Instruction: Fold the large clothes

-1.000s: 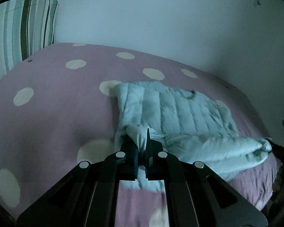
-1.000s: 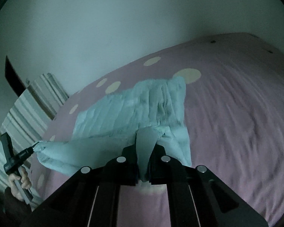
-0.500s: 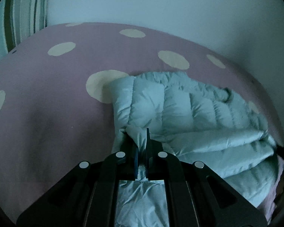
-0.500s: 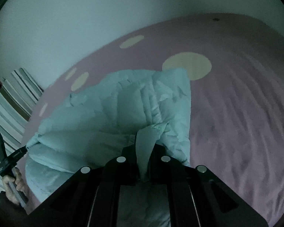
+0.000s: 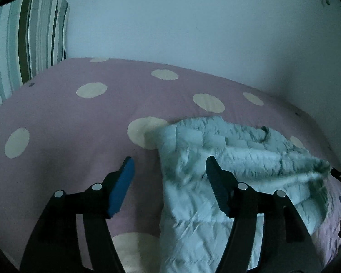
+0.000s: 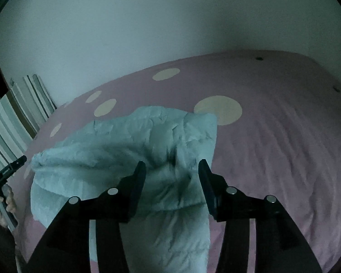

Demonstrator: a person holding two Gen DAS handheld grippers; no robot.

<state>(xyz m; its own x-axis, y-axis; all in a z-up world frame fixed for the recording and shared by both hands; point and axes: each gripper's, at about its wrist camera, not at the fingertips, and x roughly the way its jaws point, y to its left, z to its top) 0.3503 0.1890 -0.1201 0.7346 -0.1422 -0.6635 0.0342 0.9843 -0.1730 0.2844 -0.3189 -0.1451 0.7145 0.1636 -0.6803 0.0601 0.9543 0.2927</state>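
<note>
Both tongs, the left tongs (image 5: 168,166) and the right tongs (image 6: 171,168), are seen released, their jaws just opened so that nothing is gripped. The pale quilted jacket (image 5: 227,159) is left folded over itself on the bed (image 5: 79,118), beside a cream dot (image 6: 218,110), so the fold can settle.

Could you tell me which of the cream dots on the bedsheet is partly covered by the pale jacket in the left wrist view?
The large dot at the jacket's upper-left corner; the others lie fully exposed.
</note>
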